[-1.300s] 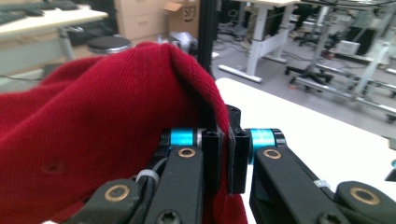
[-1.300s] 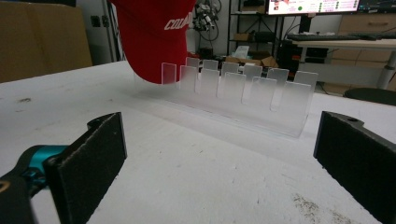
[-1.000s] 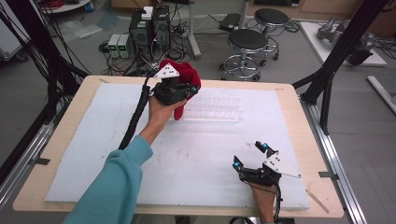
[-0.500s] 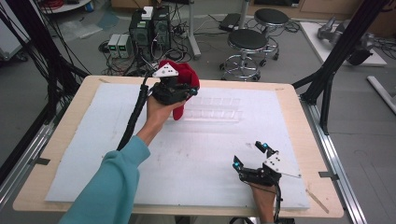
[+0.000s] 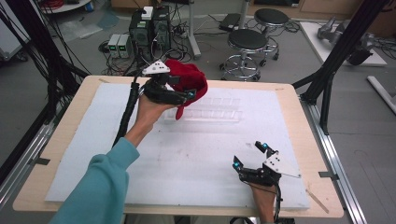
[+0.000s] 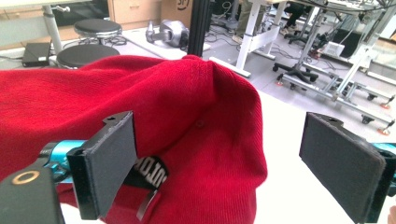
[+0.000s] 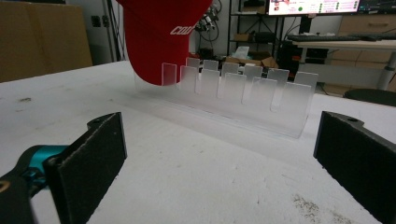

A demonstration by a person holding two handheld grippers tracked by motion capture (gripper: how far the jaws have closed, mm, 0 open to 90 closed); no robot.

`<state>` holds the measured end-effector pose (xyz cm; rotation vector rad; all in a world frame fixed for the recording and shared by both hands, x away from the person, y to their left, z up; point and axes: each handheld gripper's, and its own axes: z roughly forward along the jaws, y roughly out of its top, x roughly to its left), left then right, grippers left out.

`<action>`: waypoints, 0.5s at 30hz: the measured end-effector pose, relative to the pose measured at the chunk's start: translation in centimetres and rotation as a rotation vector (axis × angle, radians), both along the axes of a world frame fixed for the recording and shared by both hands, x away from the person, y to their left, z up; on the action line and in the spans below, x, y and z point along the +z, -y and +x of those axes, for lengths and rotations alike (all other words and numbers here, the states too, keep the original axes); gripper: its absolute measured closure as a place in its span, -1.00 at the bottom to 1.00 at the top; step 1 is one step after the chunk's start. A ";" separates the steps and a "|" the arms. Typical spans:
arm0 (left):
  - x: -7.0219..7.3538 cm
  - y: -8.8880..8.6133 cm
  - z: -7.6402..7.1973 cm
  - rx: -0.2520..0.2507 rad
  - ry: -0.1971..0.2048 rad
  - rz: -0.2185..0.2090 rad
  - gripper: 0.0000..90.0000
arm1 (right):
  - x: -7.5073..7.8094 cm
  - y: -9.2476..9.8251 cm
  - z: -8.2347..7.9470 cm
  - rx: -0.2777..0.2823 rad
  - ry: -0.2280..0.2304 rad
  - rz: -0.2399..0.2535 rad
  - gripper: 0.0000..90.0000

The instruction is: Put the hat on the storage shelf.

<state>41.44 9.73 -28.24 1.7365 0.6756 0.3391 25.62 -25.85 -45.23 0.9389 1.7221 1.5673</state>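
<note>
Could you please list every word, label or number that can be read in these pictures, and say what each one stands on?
"COO": white letters on the front of the red cap, cut off by the picture's edge in the right gripper view.
Black tag on the red cap, seen in the left gripper view: white letters, partly hidden behind the left gripper, not readable.
Monitor in the background: text too small to read.

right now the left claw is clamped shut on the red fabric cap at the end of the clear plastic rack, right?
Not quite: the left claw is open, its jaws just spread off the red fabric cap, as the left gripper view shows. The cap does sit at the end of the clear plastic rack.
</note>
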 end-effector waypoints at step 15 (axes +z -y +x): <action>-0.5 -6.9 -3.7 -0.086 0.056 0.038 -0.82 | 0.0 0.0 0.1 -0.001 -0.004 0.000 -0.97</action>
